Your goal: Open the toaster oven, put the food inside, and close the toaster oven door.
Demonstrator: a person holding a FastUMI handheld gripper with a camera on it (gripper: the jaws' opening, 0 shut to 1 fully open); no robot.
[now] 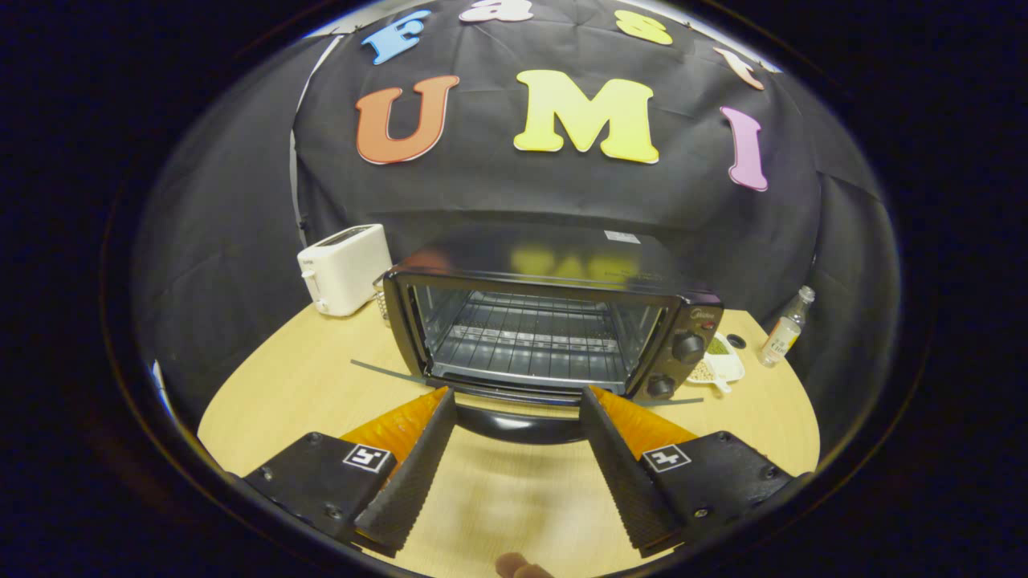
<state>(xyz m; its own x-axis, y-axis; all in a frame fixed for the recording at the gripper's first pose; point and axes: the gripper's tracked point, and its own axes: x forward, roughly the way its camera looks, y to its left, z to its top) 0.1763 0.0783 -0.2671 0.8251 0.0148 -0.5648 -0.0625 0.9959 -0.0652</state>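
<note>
Wide apart, the gripper's two fingers hold nothing. Between their tips sits the curved handle of the toaster oven's door, which is folded down flat, so the wire rack inside shows. The oven stands on a pale wooden table. A white toaster sits beside it on one side, and a small dish and a little bottle on the other.

On the desk stand 1 toaster oven with 2 knobs on its panel and 1 wire rack inside, 1 white toaster, 1 small clear bottle and 1 small white dish. 1 tool reaches forward, its 2 fingers spread wide apart.
</note>
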